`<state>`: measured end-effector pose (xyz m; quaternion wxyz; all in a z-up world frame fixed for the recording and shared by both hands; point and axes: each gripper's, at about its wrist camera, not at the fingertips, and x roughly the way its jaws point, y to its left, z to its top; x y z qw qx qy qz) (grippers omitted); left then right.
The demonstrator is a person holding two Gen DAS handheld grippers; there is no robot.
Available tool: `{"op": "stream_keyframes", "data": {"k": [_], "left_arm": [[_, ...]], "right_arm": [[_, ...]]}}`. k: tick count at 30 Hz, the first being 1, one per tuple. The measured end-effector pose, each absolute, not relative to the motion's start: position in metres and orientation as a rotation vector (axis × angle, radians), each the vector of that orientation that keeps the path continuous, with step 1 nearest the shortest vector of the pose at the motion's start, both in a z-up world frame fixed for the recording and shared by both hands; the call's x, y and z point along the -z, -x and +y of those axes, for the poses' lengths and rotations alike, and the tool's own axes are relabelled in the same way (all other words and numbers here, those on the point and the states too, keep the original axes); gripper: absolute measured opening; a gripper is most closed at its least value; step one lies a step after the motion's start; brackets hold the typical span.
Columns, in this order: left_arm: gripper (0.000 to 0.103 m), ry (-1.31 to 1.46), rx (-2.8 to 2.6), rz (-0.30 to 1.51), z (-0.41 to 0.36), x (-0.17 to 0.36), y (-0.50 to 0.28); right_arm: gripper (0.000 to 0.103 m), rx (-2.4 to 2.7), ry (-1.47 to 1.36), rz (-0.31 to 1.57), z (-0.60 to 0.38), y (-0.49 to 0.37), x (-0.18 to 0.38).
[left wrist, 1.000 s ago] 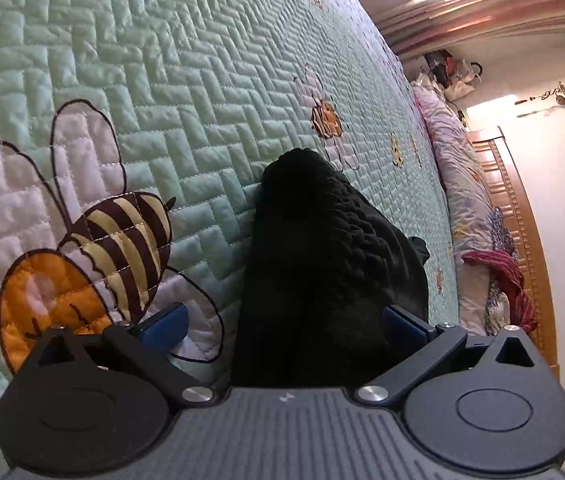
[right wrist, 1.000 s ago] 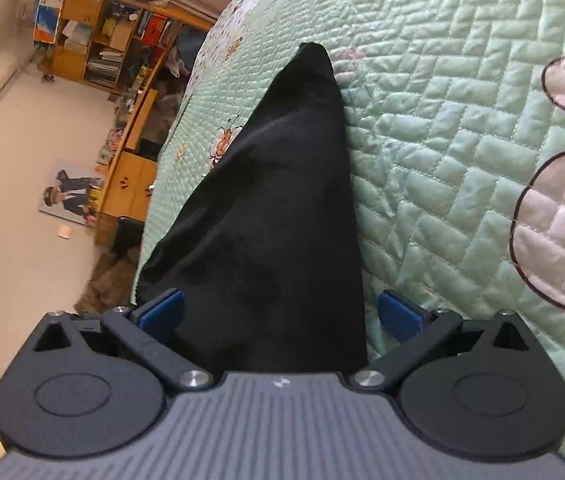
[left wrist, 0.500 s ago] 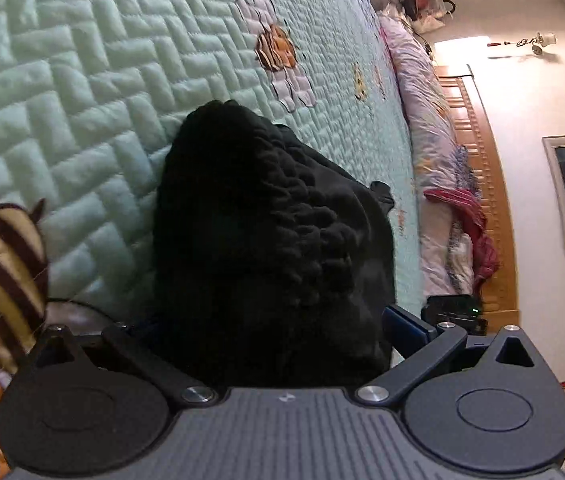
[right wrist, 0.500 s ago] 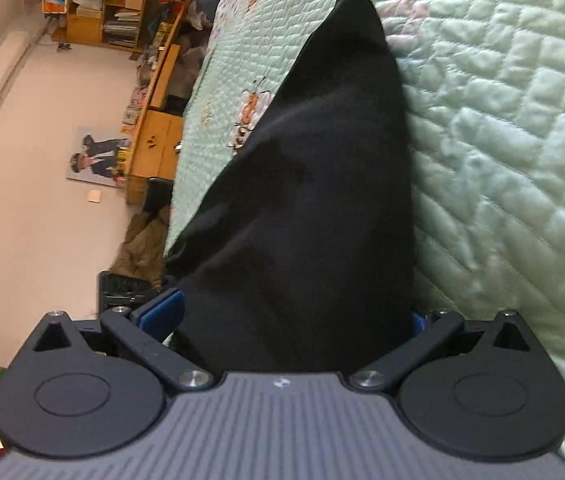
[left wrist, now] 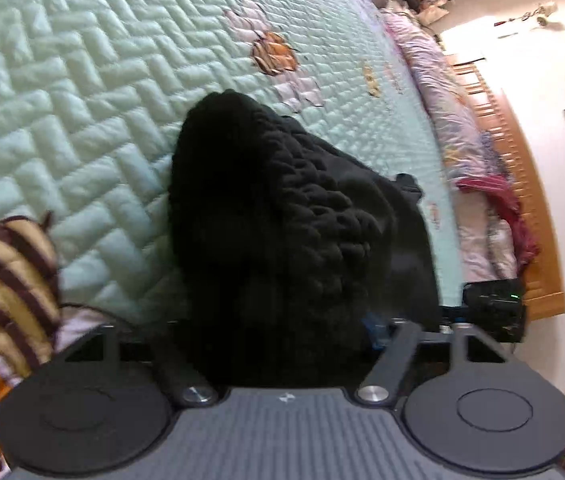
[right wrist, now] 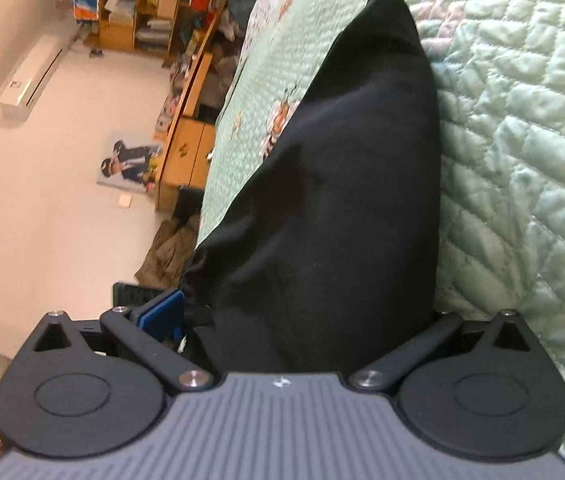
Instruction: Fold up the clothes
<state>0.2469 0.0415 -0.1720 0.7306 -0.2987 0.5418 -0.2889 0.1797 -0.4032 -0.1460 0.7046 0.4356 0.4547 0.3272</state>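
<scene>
A black garment (left wrist: 282,216) lies bunched on the mint quilted bedspread (left wrist: 82,80), its gathered knit edge facing me in the left wrist view. My left gripper (left wrist: 278,332) has its fingers drawn in against the bundle, and only the right blue pad (left wrist: 374,328) peeks out beside the cloth. Through the right wrist camera the same black garment (right wrist: 342,184) runs away from me as a smooth tapering fold. The right gripper (right wrist: 306,316) is open around its near end; the left blue pad (right wrist: 162,312) stands apart from the cloth and the other pad is hidden.
A bee appliqué (left wrist: 6,264) is stitched into the quilt at the near left. Pillows and a floral duvet (left wrist: 454,120) lie along the wooden headboard (left wrist: 522,184). Beyond the bed's far edge are wooden drawers (right wrist: 186,148), shelves (right wrist: 150,4) and a heap on the floor (right wrist: 170,248).
Both grippers slid forward onto the garment, so it now fills the space between their fingers. The left fingers have drawn inward onto the bundle. The right fingers keep the same wide spread.
</scene>
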Motion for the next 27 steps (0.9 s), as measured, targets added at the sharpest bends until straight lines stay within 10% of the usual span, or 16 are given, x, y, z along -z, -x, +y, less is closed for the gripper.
{"op": "stream_keyframes", "data": {"k": [3, 5, 18, 27], "left_arm": [[0.060, 0.602, 0.599, 1.173, 0.040, 0.164, -0.242], [0.057, 0.564, 0.575, 1.160, 0.039, 0.158, -0.239], [0.048, 0.556, 0.621, 1.009, 0.023, 0.075, -0.196], [0.048, 0.389, 0.914, 0.988, -0.126, -0.012, -0.197]], "right_arm": [[0.074, -0.622, -0.900, 0.991, -0.399, -0.167, 0.141], [0.037, -0.532, -0.942, 0.992, -0.409, -0.156, 0.145], [0.030, -0.599, -1.175, 0.665, -0.427, -0.056, 0.103], [0.030, -0.456, -1.276, 0.351, -0.523, 0.054, 0.046]]}}
